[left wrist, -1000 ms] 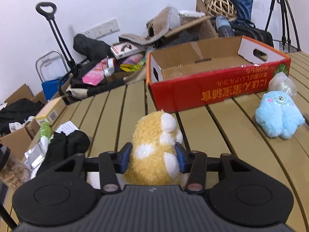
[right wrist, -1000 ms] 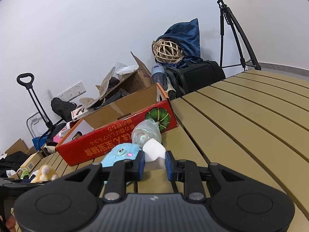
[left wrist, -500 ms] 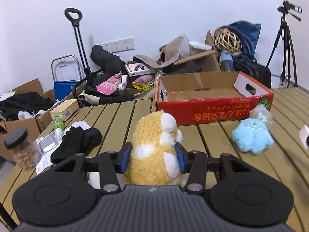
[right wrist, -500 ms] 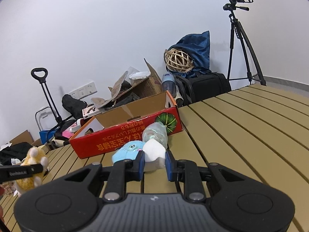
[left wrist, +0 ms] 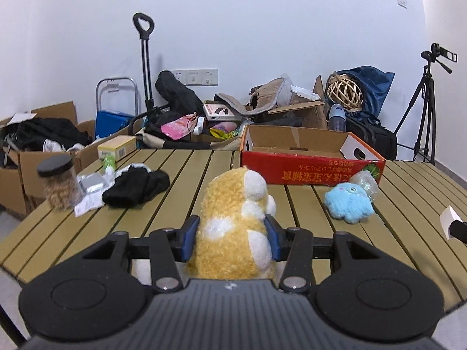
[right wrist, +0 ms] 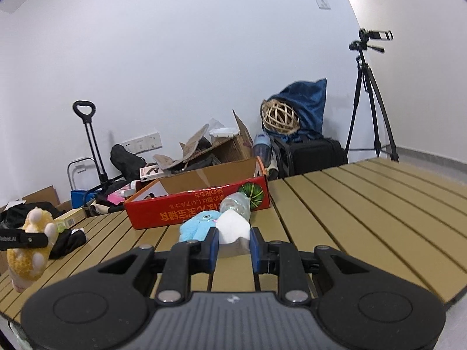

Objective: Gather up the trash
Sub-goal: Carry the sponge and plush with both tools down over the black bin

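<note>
The left gripper (left wrist: 232,237) fills the bottom of its frame, its blue-padded fingers pressed against both sides of a yellow plush (left wrist: 235,227) with white patches, held upright at lower centre. The right gripper (right wrist: 232,243) sits low in its own frame, its fingers closed on a white crumpled piece (right wrist: 232,229) with a grey underside — paper or foam, it is not clear which.

In the left view, a slatted table (left wrist: 181,180) spreads across the middle. A red box (left wrist: 309,164), open on top, stands at centre right near the table's far edge. Just in front of its right end lies a clear plastic bottle (left wrist: 364,182), touching a blue plush (left wrist: 347,205) that lies right of centre. At the left edge stands a jar (left wrist: 58,185) with a black lid, beside a silver packet (left wrist: 92,182) and black cloth (left wrist: 137,186). At the far right edge, the white piece shows again, held above the table.

In the right view, the blue plush (right wrist: 198,227) and the bottle (right wrist: 236,205) appear just above the gripper at centre, with the red box (right wrist: 198,210) behind them. The yellow plush (right wrist: 30,245) hangs at the left edge, clamped by the other gripper (right wrist: 23,240).

Behind the table, clutter lines the wall — cardboard boxes (left wrist: 38,143), a trolley (left wrist: 144,64) at upper left, a tripod (left wrist: 426,105) with a camera at far right.
</note>
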